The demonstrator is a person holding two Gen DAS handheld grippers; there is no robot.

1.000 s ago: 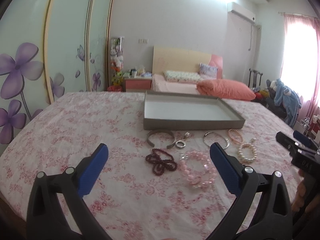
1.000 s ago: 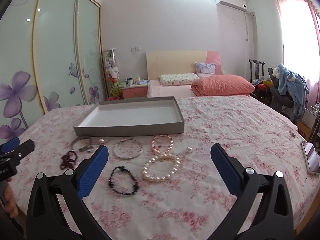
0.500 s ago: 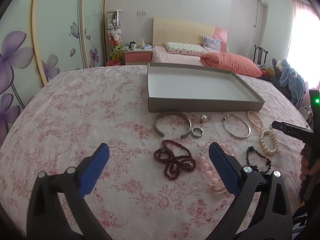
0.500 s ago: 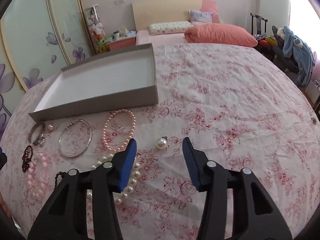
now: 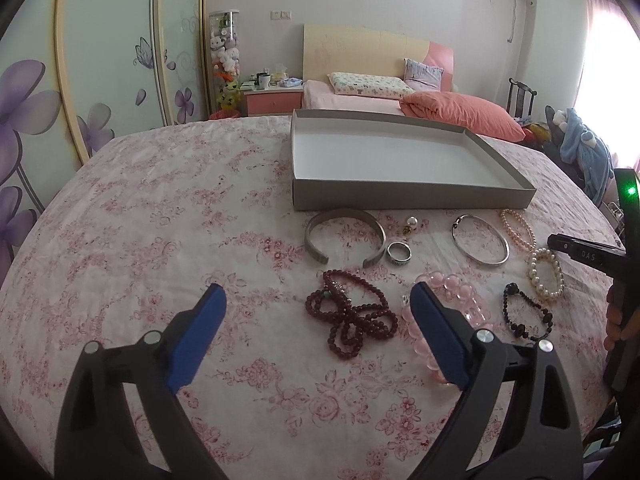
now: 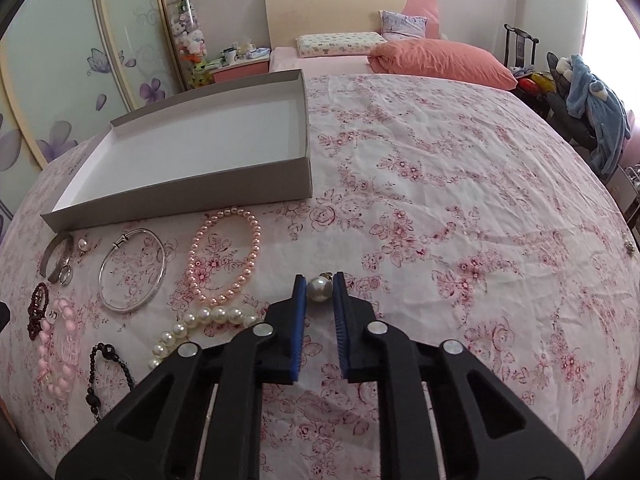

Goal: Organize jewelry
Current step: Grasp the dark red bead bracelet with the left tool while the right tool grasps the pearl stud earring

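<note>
On the pink floral bedspread, my right gripper (image 6: 319,280) has a single white pearl earring (image 6: 319,290) between its blue pads; the jaws are closing and the pads touch the pearl on both sides. My left gripper (image 5: 318,292) hovers wide open over a dark red bead string (image 5: 352,316), its jaws closing slightly with nothing pressed. A pink glassy bracelet (image 5: 460,288) lies partly behind its right finger. The grey open box (image 5: 412,196) behind the jewelry holds nothing. Beside the right gripper lie a white pearl bracelet (image 6: 208,314) and a pink pearl strand (image 6: 194,256).
In front of the box lie a silver cuff (image 5: 310,240), a ring (image 5: 399,262), a second pearl earring (image 5: 412,222) and a black bead bracelet (image 5: 520,330). A person's hand holds the right gripper at the left wrist view's right edge. Bare bedspread stretches right of the earring.
The right gripper came down over the pearl earring and its jaws narrowed from wide open onto it. The left gripper dipped toward the dark red beads, then held still.
</note>
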